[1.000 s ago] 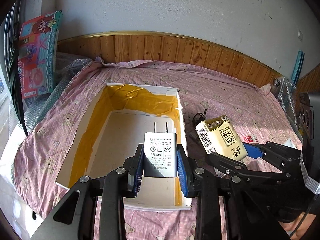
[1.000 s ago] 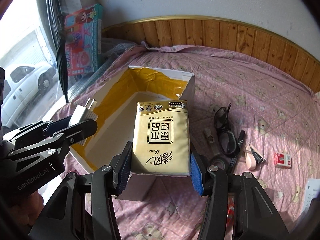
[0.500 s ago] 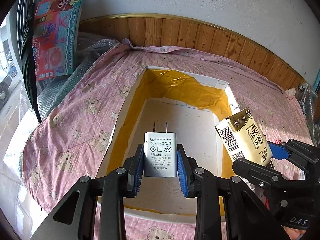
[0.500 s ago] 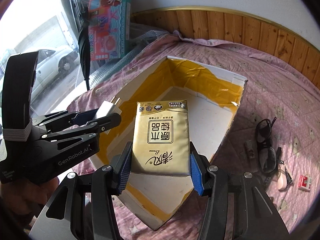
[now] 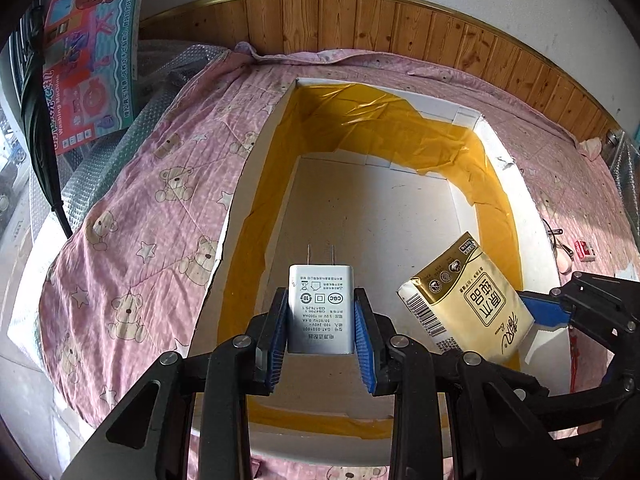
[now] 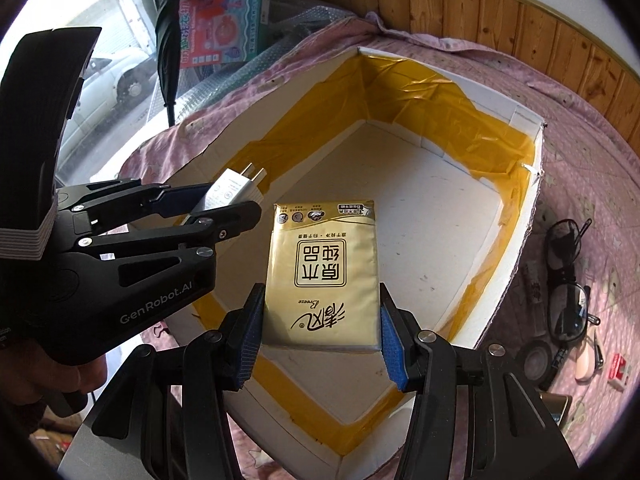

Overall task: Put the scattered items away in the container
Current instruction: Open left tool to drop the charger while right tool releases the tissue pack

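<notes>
Inside the white box (image 5: 256, 184) on the bed (image 5: 160, 208), the left gripper (image 5: 321, 322) pinches a white charger (image 5: 321, 312), prongs forward, above the floor. Beside it, the right gripper (image 6: 320, 322) clamps a yellow tissue pack (image 6: 322, 276) between its blue fingers (image 6: 390, 346). Glasses (image 6: 568, 280) and a red packet (image 6: 619, 372) lie right of the box wall.

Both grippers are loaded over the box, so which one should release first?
Probably left. The left gripper holds the small charger over bare box floor; the right gripper's tissue pack is bulkier.
</notes>
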